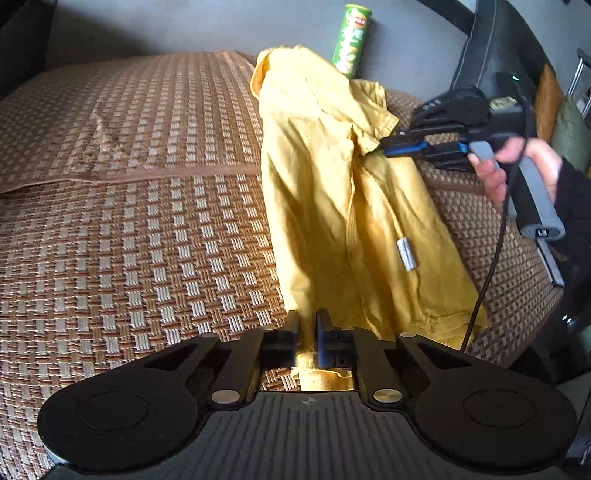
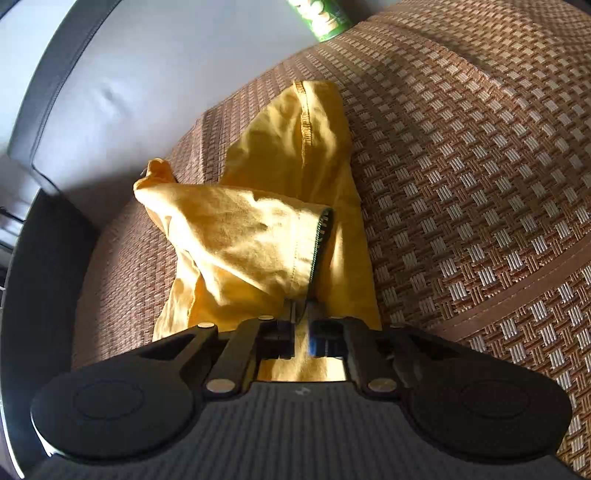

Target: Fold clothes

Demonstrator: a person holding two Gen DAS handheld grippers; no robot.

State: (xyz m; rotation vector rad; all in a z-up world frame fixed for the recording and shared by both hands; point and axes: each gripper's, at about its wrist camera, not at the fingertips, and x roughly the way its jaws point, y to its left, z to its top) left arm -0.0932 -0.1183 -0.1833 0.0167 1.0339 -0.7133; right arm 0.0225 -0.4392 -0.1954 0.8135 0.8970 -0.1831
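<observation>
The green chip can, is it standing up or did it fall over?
Standing up. The green can stands tall behind the yellow garment, nearly straight up.

Your garment [image 1: 332, 192] is stretched out lengthwise on the woven mat [image 1: 129, 221] that covers the sofa seat. Left gripper [image 1: 308, 328] has the near end, right gripper [image 1: 391, 146] is on the far right edge. The chip can [image 1: 351, 40] stands behind it, against the backrest [image 1: 184, 26].
</observation>
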